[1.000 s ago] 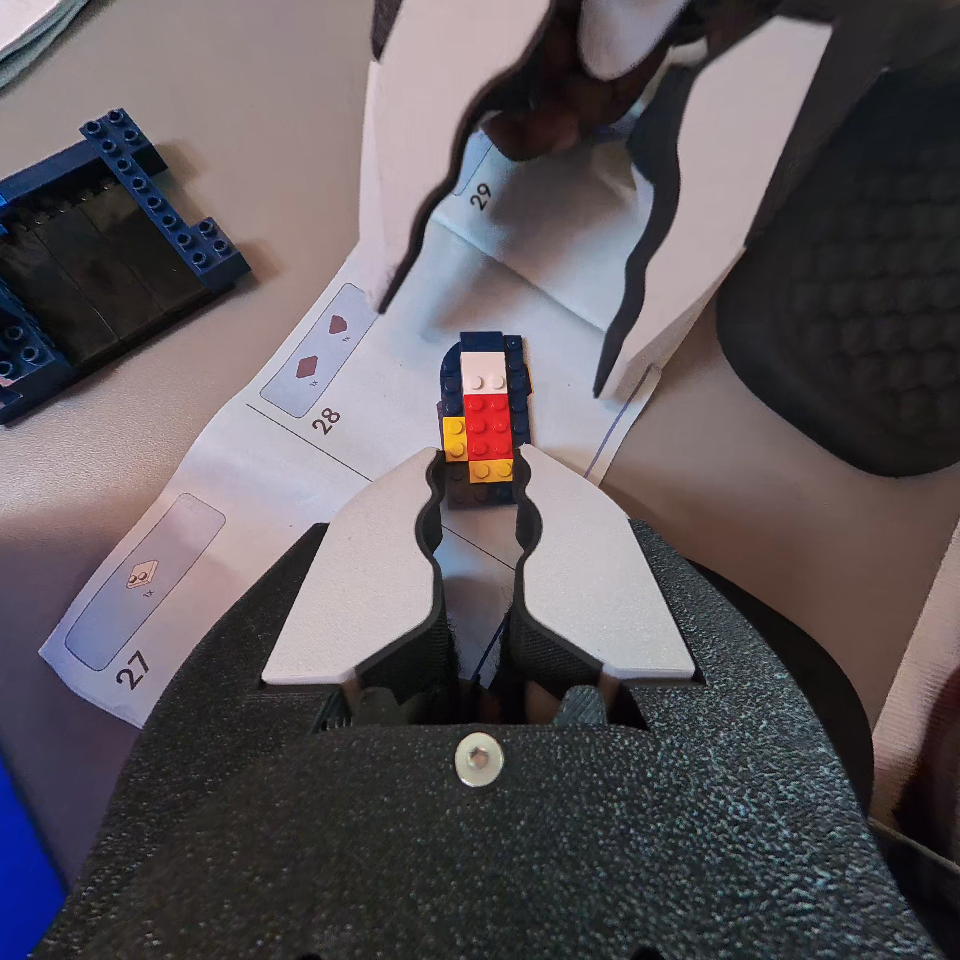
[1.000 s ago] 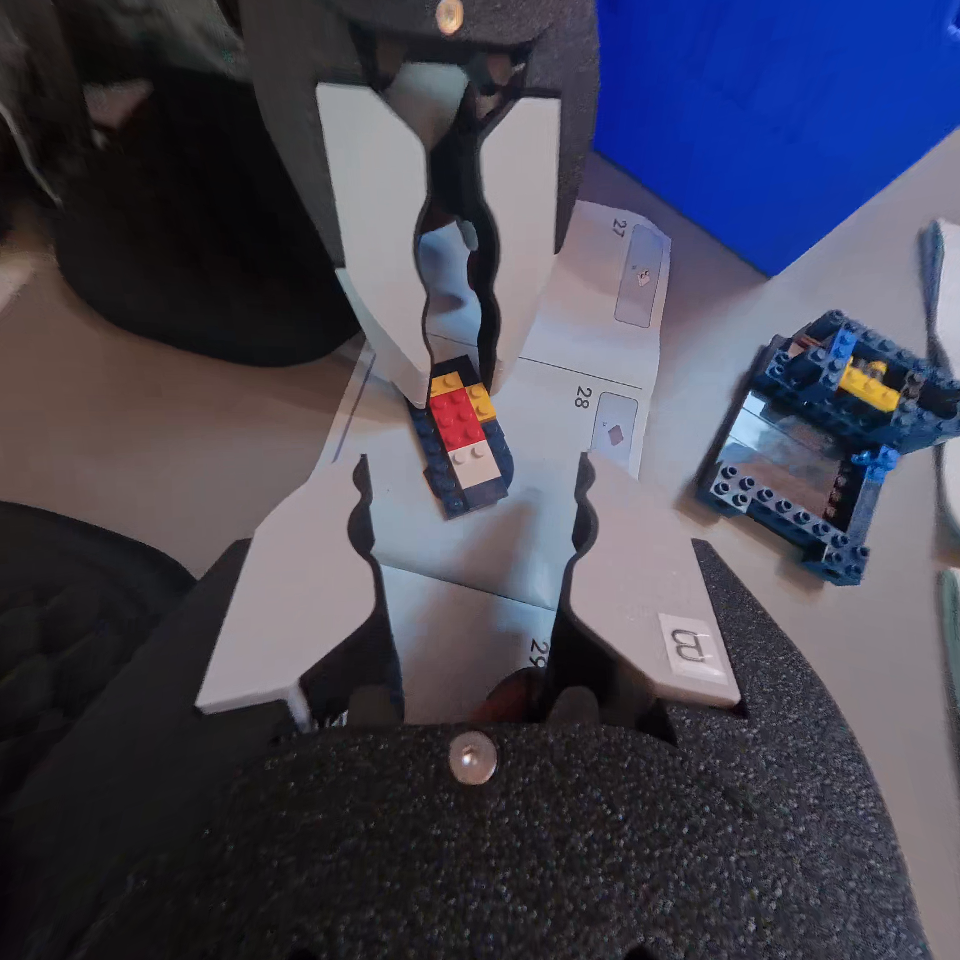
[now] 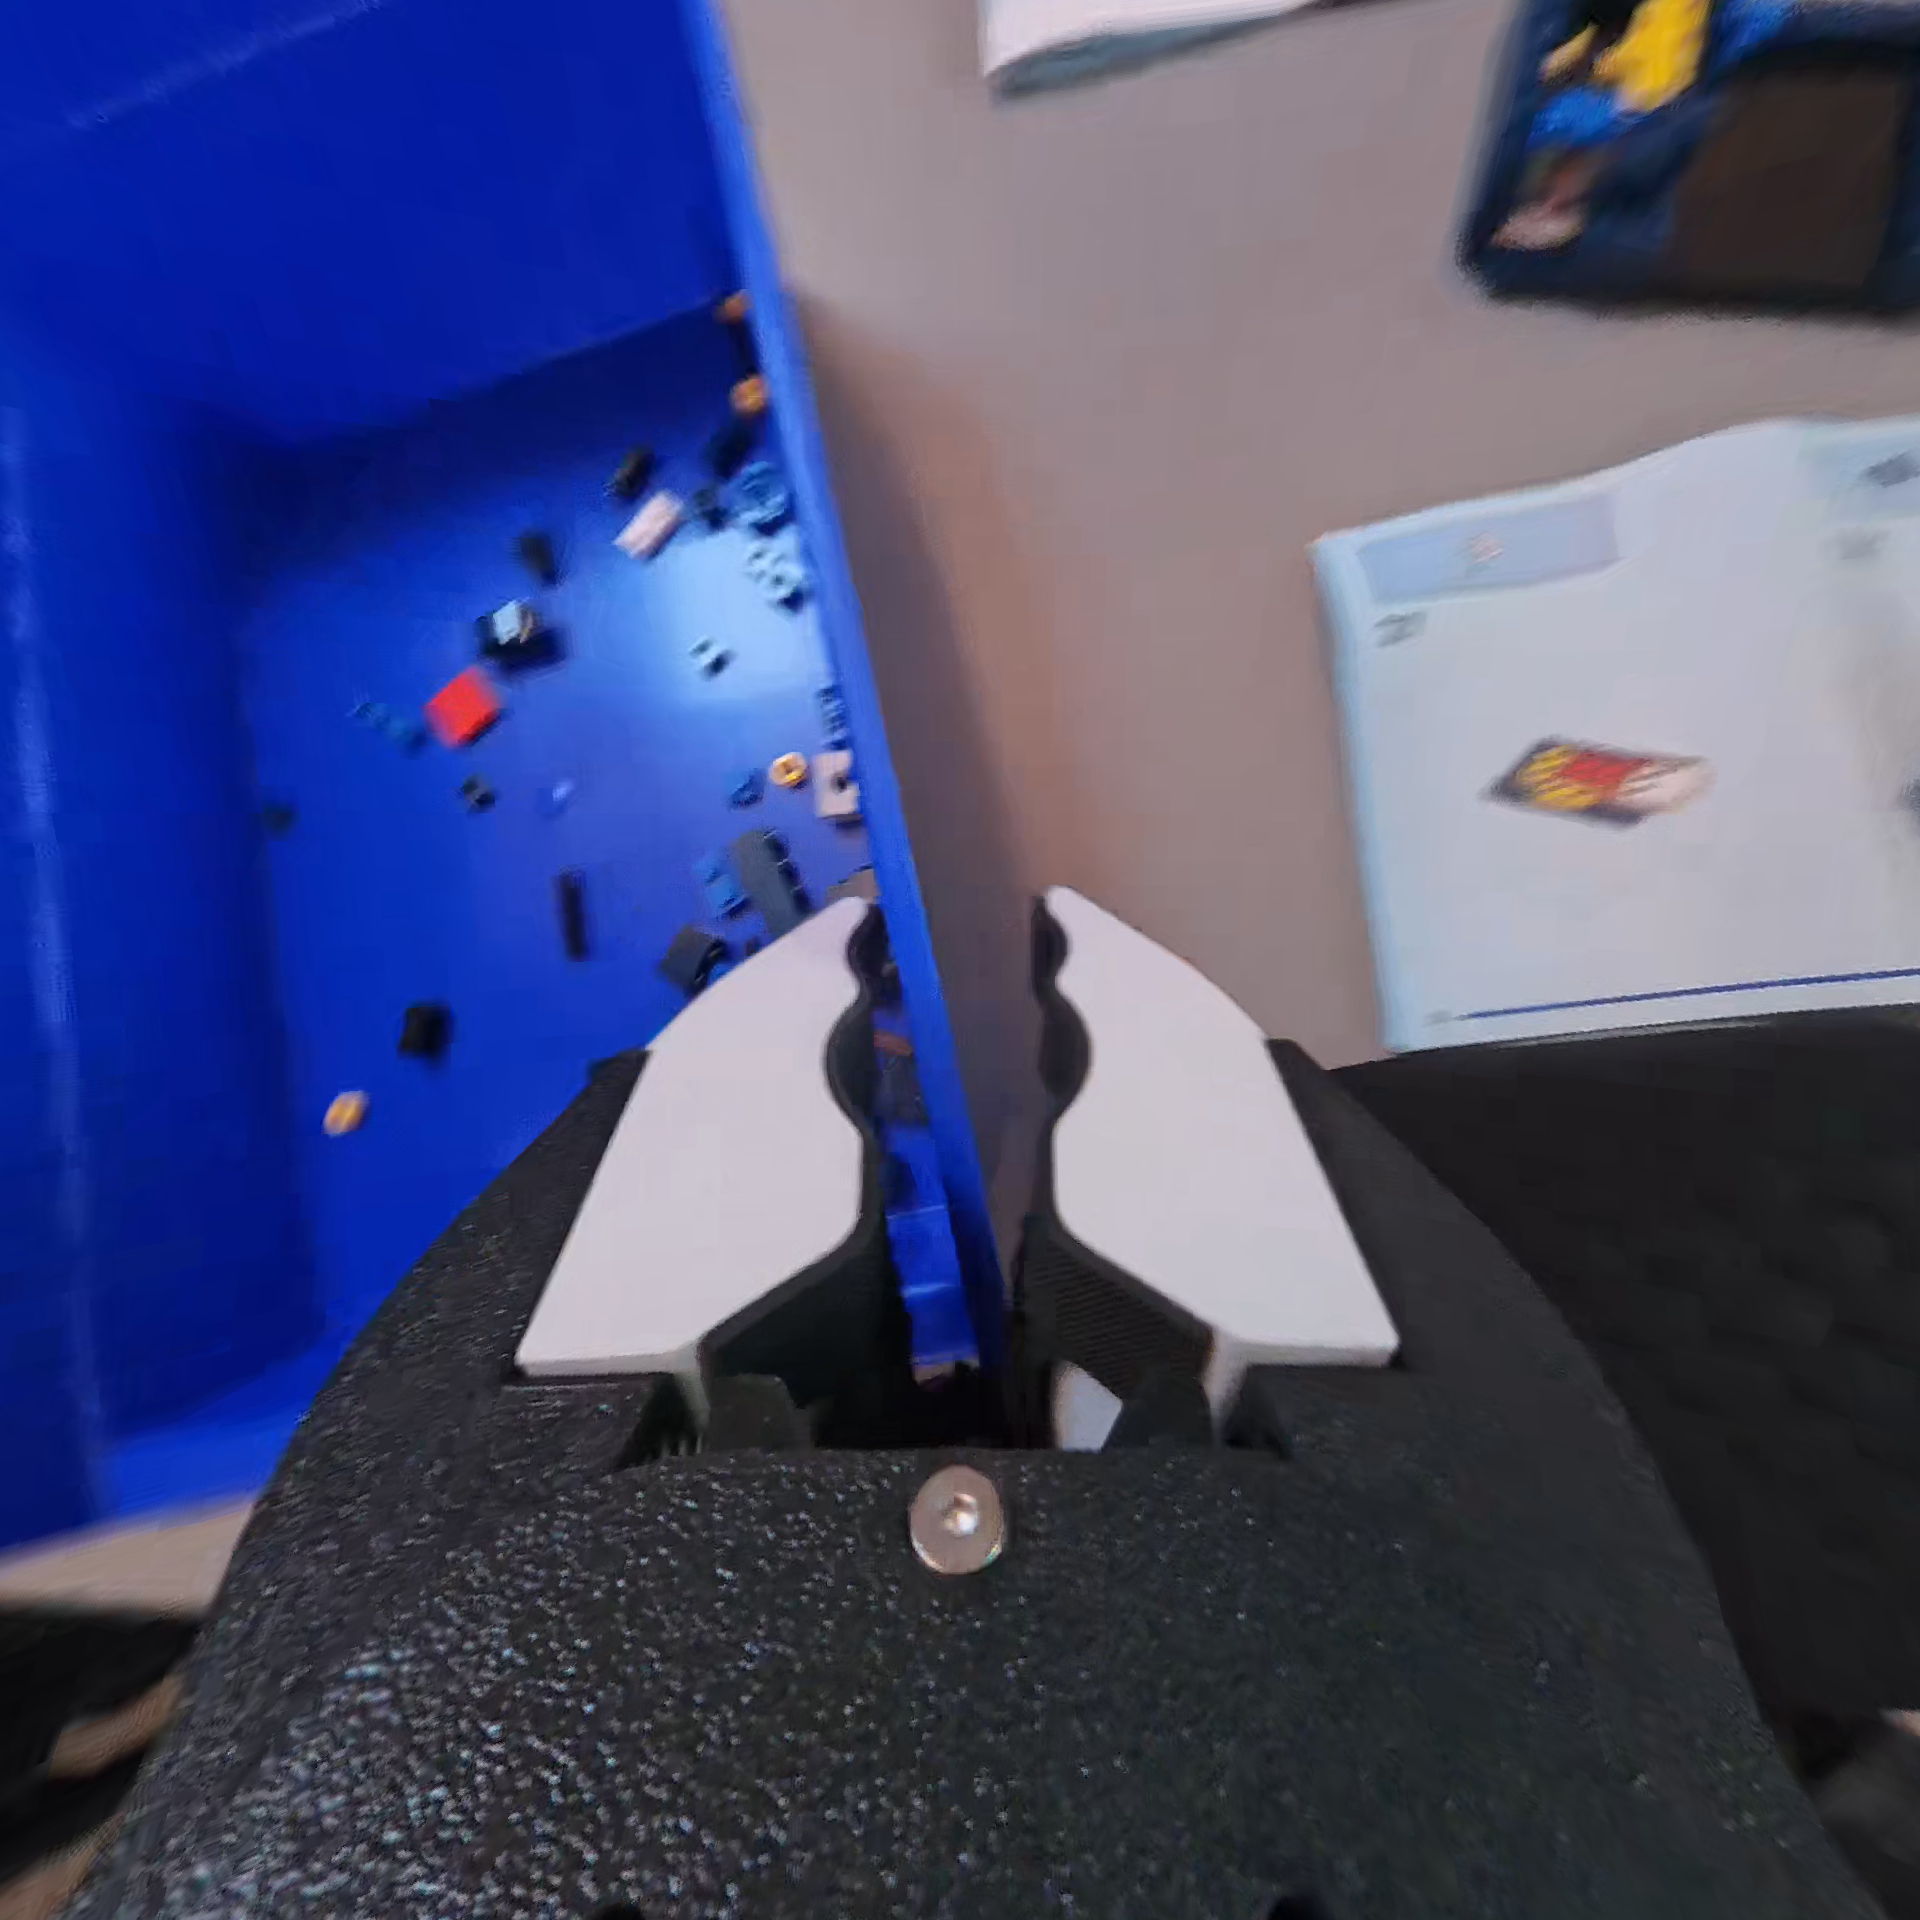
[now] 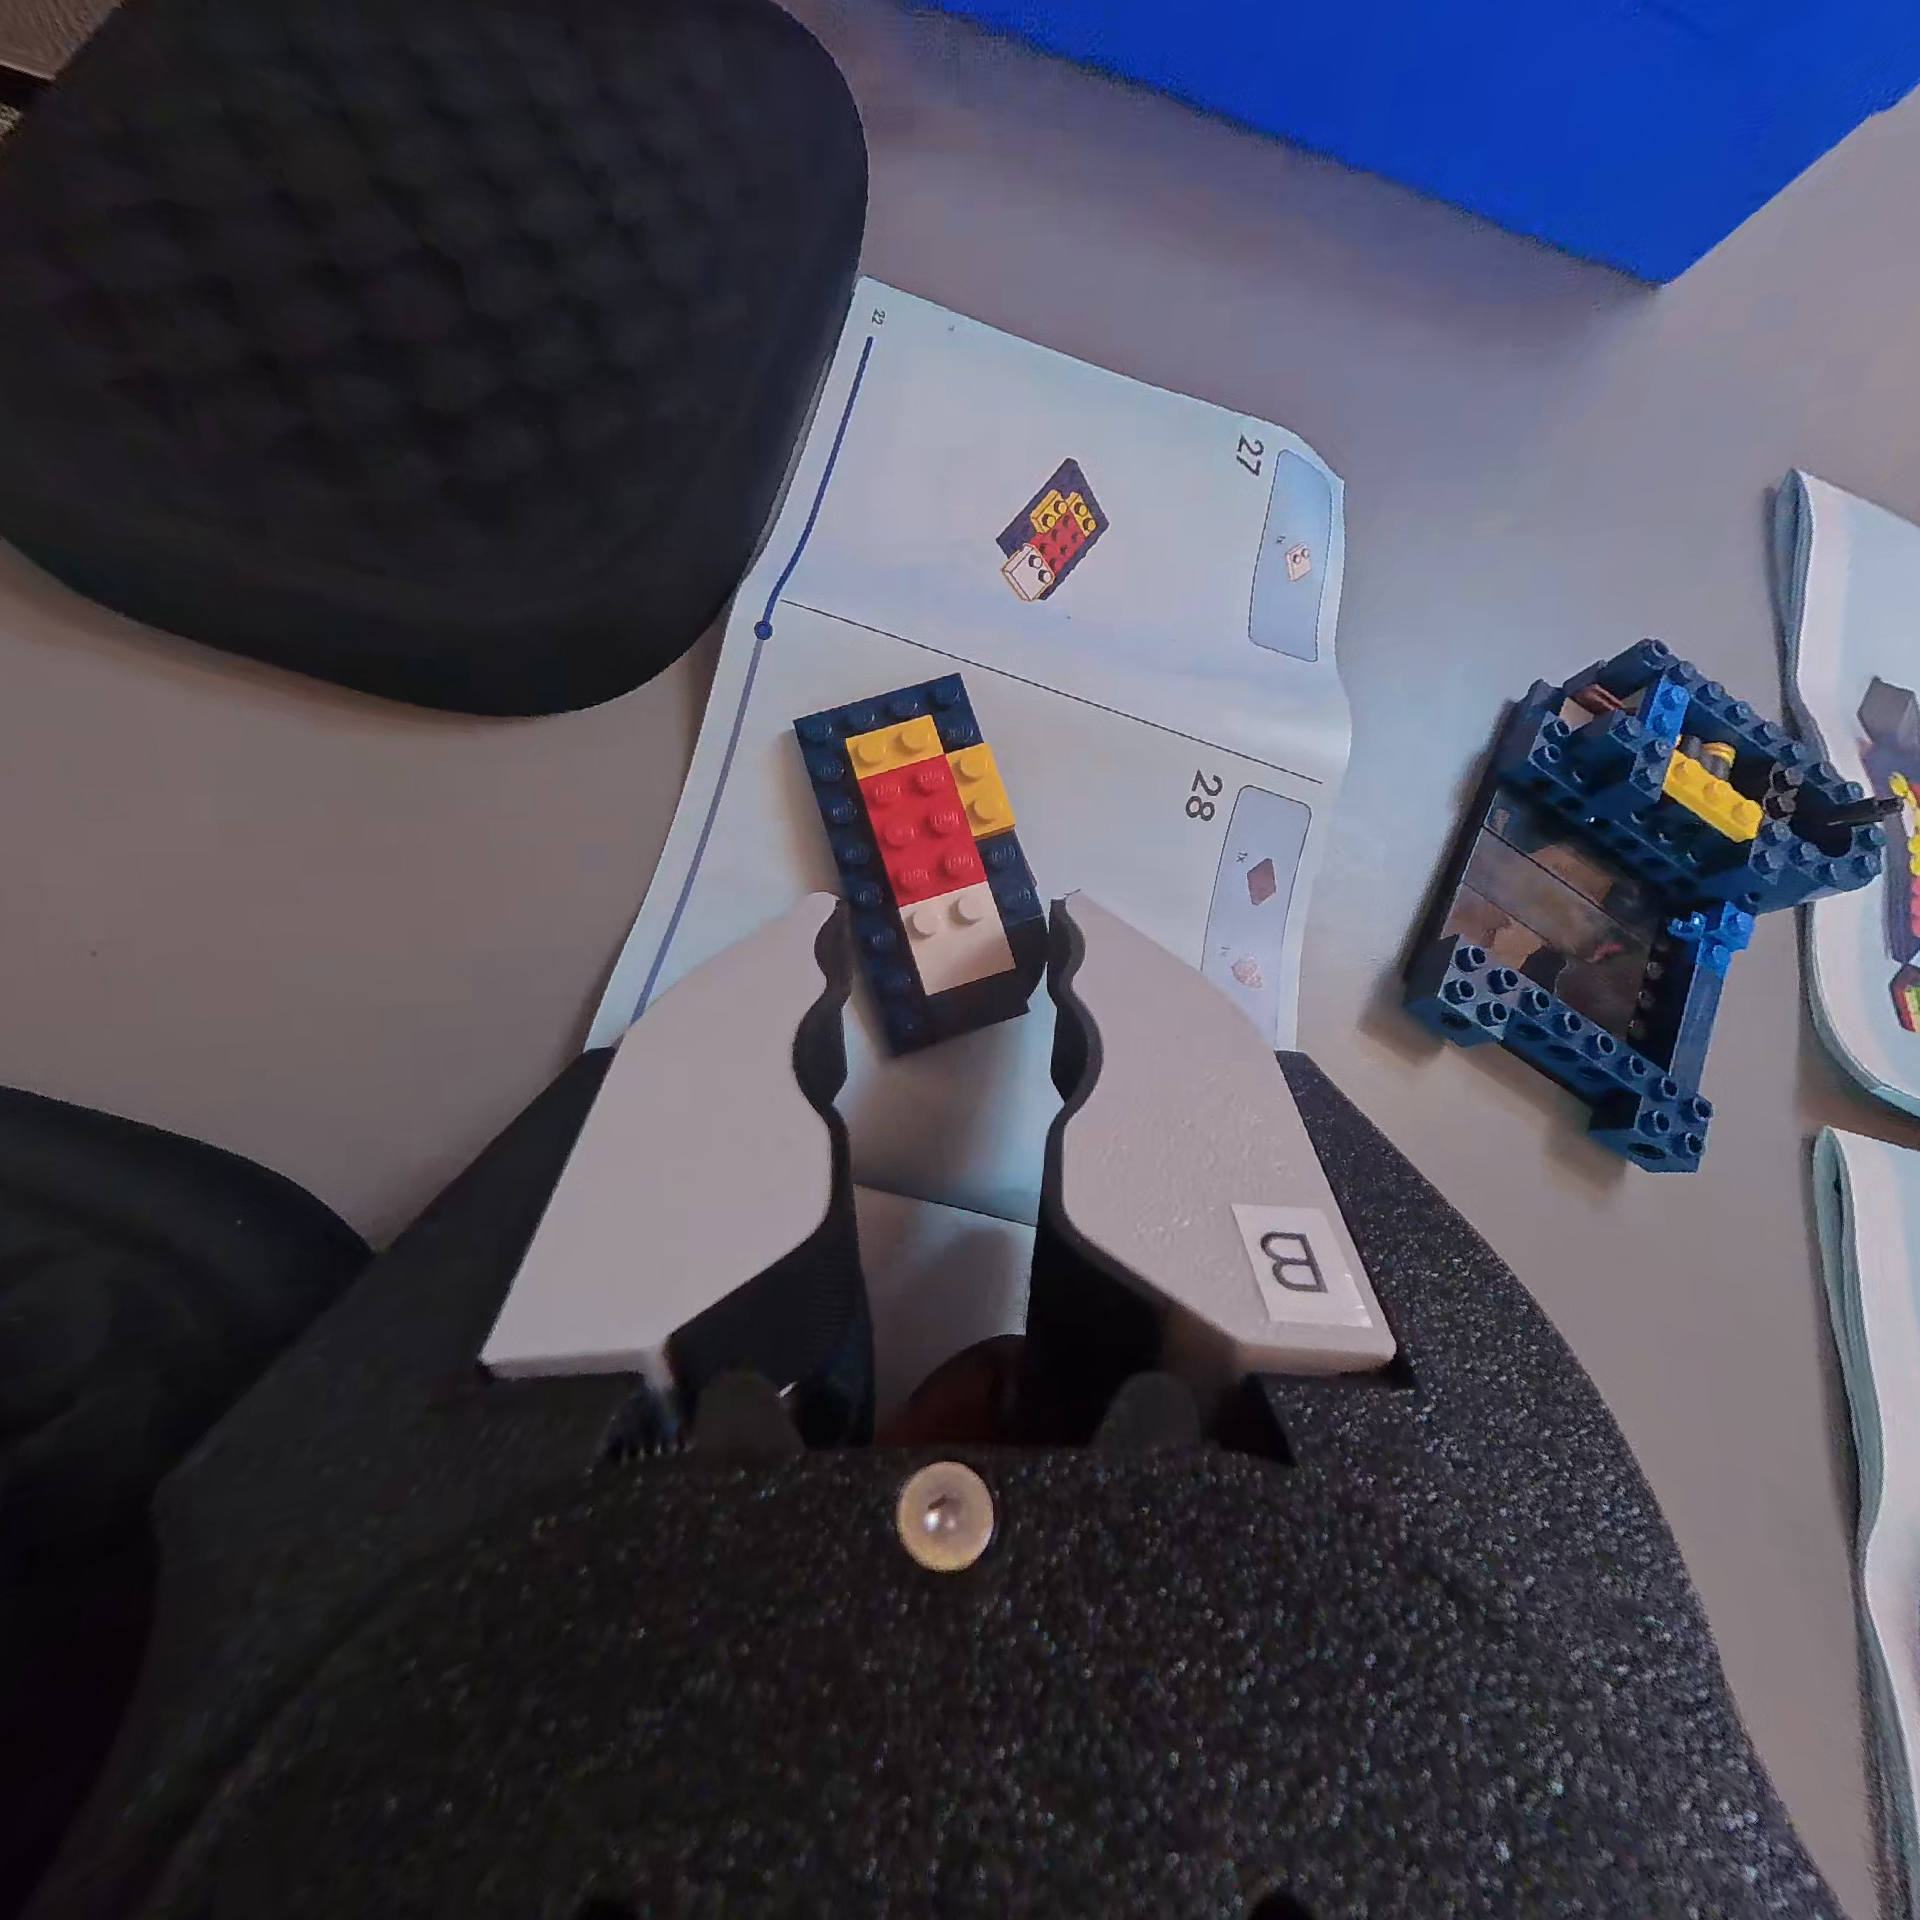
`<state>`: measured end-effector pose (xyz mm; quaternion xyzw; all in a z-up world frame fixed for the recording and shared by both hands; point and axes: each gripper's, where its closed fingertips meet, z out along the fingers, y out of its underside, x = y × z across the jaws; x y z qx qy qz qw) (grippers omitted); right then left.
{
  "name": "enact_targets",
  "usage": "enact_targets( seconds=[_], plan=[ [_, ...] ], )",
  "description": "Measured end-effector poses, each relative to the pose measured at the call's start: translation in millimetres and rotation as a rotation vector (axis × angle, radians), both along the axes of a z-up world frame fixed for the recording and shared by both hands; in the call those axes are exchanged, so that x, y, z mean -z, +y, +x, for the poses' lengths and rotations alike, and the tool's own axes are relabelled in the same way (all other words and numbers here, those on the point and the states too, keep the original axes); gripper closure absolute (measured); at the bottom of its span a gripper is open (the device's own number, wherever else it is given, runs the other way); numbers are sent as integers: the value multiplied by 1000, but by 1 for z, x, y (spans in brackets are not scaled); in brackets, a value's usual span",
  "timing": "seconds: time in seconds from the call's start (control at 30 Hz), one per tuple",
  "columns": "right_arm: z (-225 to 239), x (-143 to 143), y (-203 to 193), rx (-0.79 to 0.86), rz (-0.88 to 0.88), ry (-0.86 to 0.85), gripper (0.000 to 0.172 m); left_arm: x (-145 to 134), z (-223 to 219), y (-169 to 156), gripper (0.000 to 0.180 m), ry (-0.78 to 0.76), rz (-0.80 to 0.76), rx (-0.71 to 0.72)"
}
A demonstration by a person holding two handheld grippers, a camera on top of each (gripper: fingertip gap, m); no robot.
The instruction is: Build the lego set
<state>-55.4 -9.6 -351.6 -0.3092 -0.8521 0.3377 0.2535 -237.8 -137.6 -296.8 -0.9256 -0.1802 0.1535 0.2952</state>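
Gripping the near end of a dark blue brick plate [image 4: 920, 862], topped with yellow, red and white bricks and lying on an open instruction booklet [image 4: 1101, 623]: right gripper [image 4: 945, 914], both pads against its long edges. Hovering above the rim of a blue bin [image 3: 821, 582] of loose bricks: left gripper [image 3: 951, 914], jaws narrowly parted, bare. Beside the booklet: blue brick frame [image 4: 1621, 914].
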Motion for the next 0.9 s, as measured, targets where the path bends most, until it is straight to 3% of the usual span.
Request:
enact_targets(
  seconds=[0.07, 0.17, 0.3, 0.47, 0.5, 0.57, 0.63, 0.73, 0.83, 0.9],
  plan=[
    [0, 0, 0, -1, 1, 6, 135, 2, 22, 26, 129, -27, 64, 115],
    [0, 0, 1, -4, 2, 15, 135, -5, 36, 64, 115, -98, 215, 185],
    [0, -1, 2, 0, 17, 30, 135, -9, 5, 89, 118, -77, 295, 123],
    [1, -2, 4, 2, 35, 45, 135, -23, -49, 86, 144, -8, 386, -22],
    [0, -3, 6, 10, 39, 51, 135, -31, -51, 85, 144, -12, 420, -12],
    [-1, -7, 7, 19, 19, 61, 127, -56, -50, 80, 122, 87, 475, 18],
    [-1, -13, 6, 25, -41, 64, 124, -92, -25, 83, 118, 223, 575, 160],
    [0, -21, 9, 47, -120, 50, 121, -124, 68, 97, 132, 258, 761, 594],
    [1, -14, 12, 66, -124, 0, 116, -84, 151, 105, 125, -13, 666, 932],
    [1, -3, 12, 68, -69, -37, 115, -44, 175, 108, 116, -177, 517, 1022]
  ],
)
